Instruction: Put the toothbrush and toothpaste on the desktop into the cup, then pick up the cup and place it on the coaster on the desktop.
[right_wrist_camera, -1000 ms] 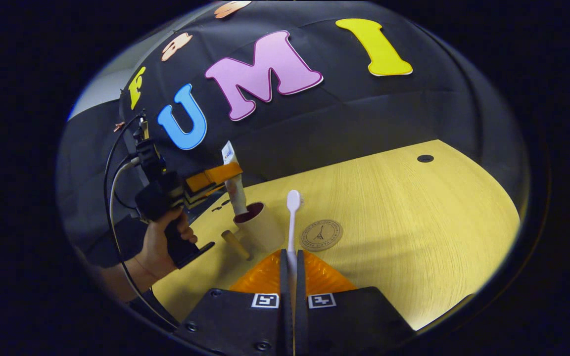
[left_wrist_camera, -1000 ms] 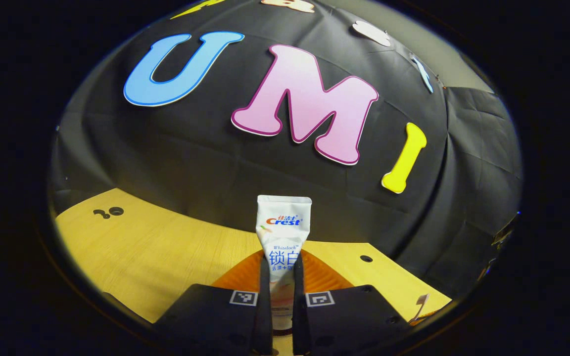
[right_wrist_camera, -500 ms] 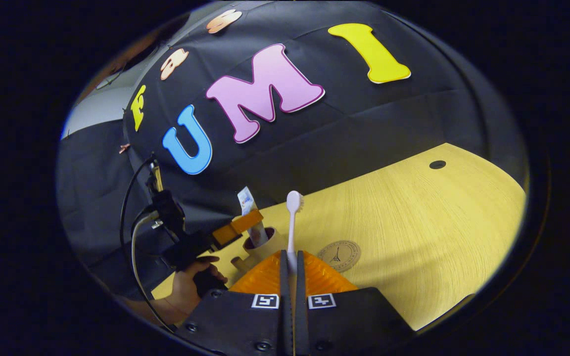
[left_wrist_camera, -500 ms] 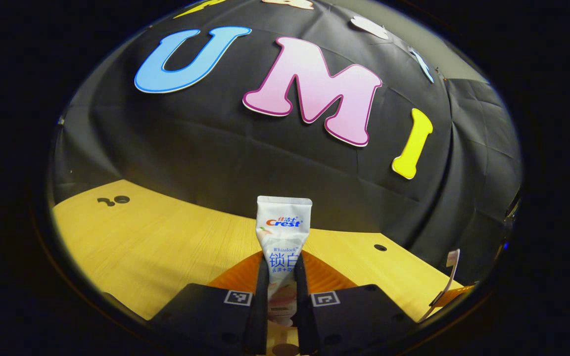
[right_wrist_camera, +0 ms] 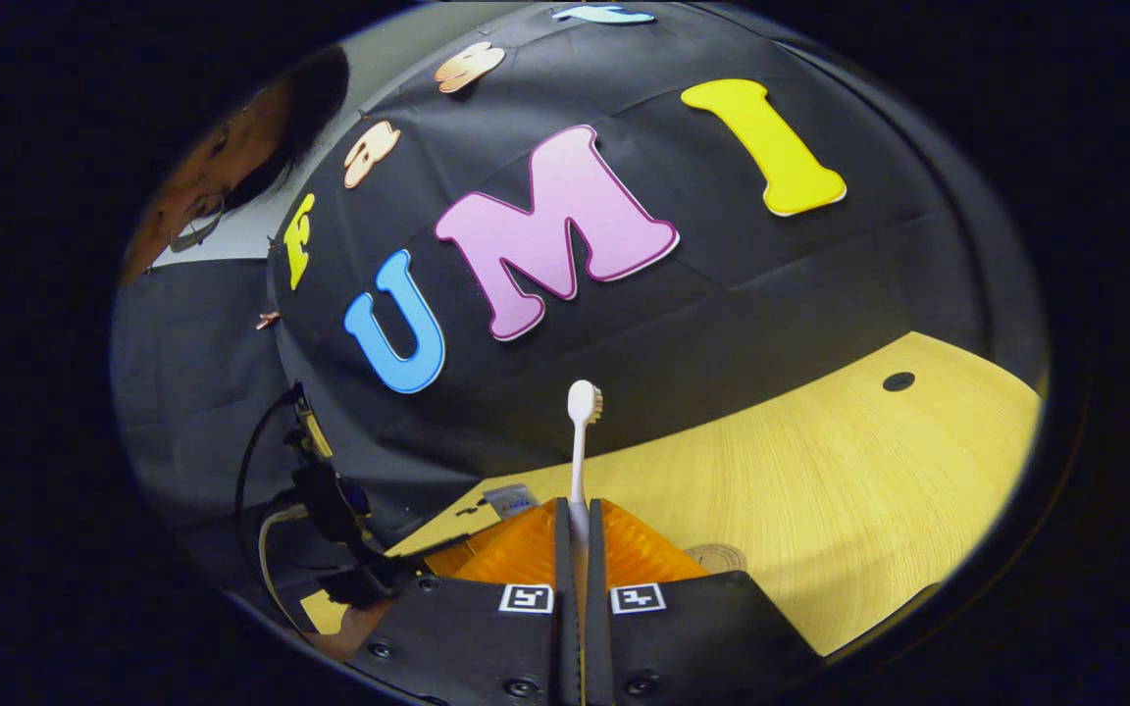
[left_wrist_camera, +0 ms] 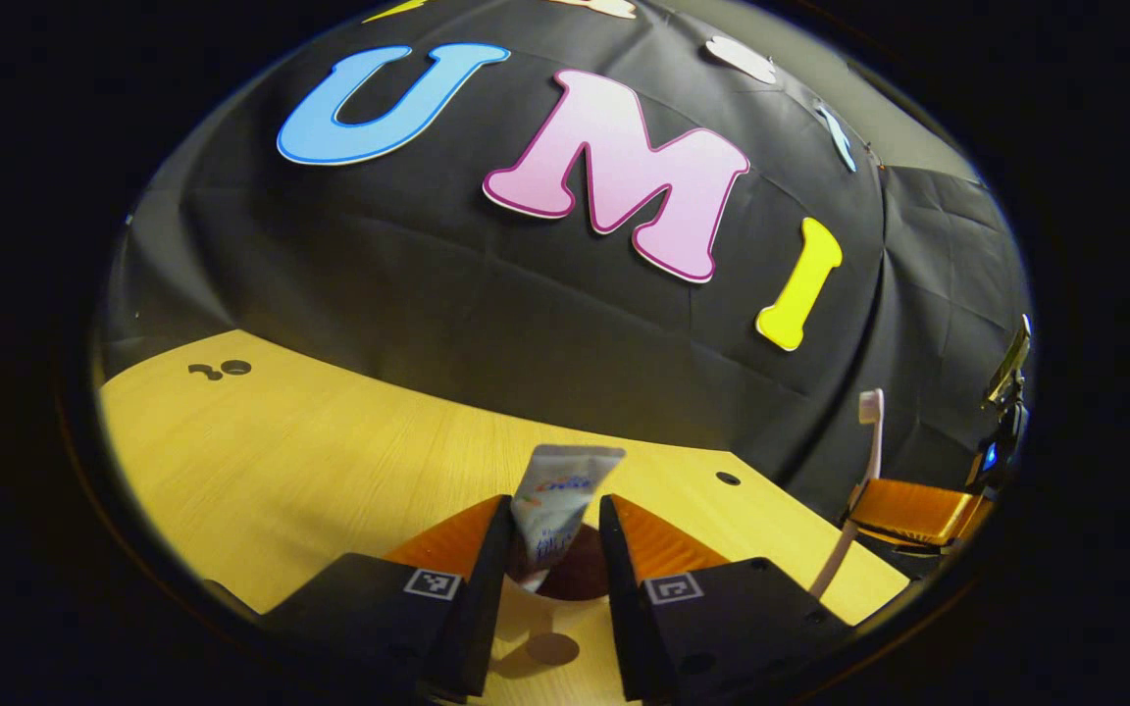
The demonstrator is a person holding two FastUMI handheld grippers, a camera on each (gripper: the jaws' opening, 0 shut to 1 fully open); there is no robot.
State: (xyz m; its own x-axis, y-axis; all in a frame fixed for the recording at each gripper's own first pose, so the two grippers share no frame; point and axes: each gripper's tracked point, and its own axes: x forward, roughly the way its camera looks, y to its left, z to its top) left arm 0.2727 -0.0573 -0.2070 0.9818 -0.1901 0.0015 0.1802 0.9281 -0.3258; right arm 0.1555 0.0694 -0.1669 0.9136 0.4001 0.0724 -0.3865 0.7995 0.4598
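Observation:
My left gripper [left_wrist_camera: 555, 510] is open, its fingers either side of the white toothpaste tube [left_wrist_camera: 557, 500]. The tube leans to the right with its lower end inside the cup's dark mouth [left_wrist_camera: 580, 580], touching neither finger. My right gripper [right_wrist_camera: 577, 508] is shut on the white toothbrush [right_wrist_camera: 582, 431], which stands upright with its head on top. In the left gripper view that toothbrush [left_wrist_camera: 867, 441] and the right gripper [left_wrist_camera: 864, 505] sit at the far right edge. The tube's top [right_wrist_camera: 511, 500] peeks out left of my right fingers. The round coaster [right_wrist_camera: 717, 557] lies on the desk, just right of them.
The wooden desk [left_wrist_camera: 310, 461] runs back to the black cloth wall, with small cable holes [left_wrist_camera: 727, 479] [right_wrist_camera: 898, 380]. The left gripper's dark body and cable [right_wrist_camera: 330, 510] show at lower left in the right gripper view, with a person behind.
My left gripper has opened and let go of the toothpaste, which now leans in the cup. My right gripper, still holding the toothbrush, has come closer to the cup.

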